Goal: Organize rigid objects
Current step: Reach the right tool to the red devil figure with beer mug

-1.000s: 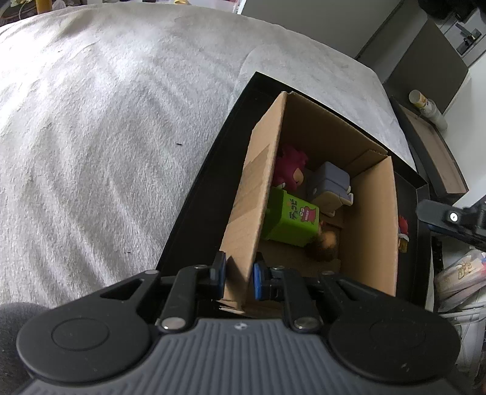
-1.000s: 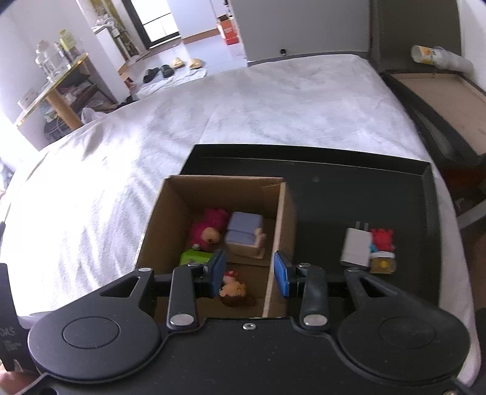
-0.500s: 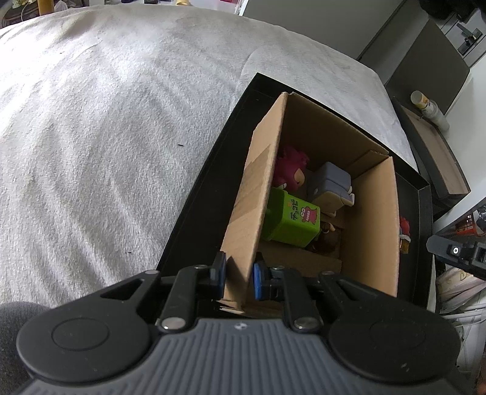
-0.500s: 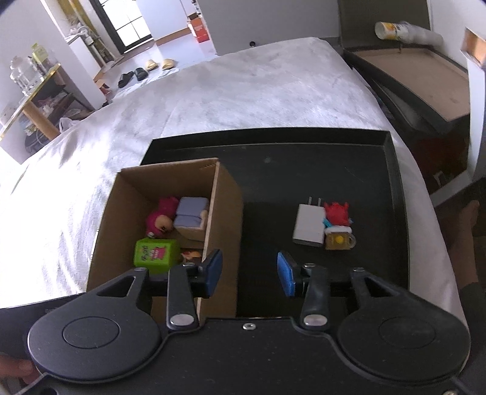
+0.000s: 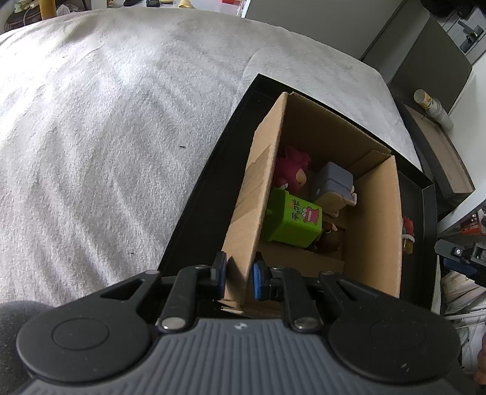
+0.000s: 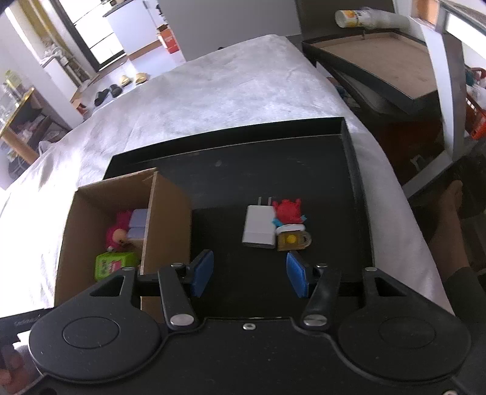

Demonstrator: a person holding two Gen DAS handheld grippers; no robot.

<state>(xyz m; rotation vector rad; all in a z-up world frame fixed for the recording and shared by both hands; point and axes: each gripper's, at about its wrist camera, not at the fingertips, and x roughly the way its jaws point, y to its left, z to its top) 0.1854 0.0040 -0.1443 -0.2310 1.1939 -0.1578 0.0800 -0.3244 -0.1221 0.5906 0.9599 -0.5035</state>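
Note:
A cardboard box (image 5: 376, 231) stands in a black tray (image 6: 303, 158) on a bed. My left gripper (image 5: 238, 275) is shut on the box's near-left wall. Inside lie a green toy block (image 5: 293, 223), a pink plush figure (image 5: 291, 167), a grey block figure (image 5: 334, 185) and a small brown-haired figure (image 5: 329, 241). My right gripper (image 6: 249, 273) is open and empty above the tray floor, right of the box (image 6: 165, 218). Just beyond it lie a white charger (image 6: 258, 226), a red figure (image 6: 288, 211) and a yellow-brown toy (image 6: 291, 241).
The white bedcover (image 5: 106, 136) spreads left and beyond the tray. A second dark tray with a brown floor (image 6: 379, 57) sits at the far right, with a white bottle (image 6: 367, 18) behind it. A person's leg (image 6: 446, 231) shows at the right.
My right gripper has moved right, from over the box to over the tray floor, and its jaws have widened. My left gripper has kept its hold on the box wall.

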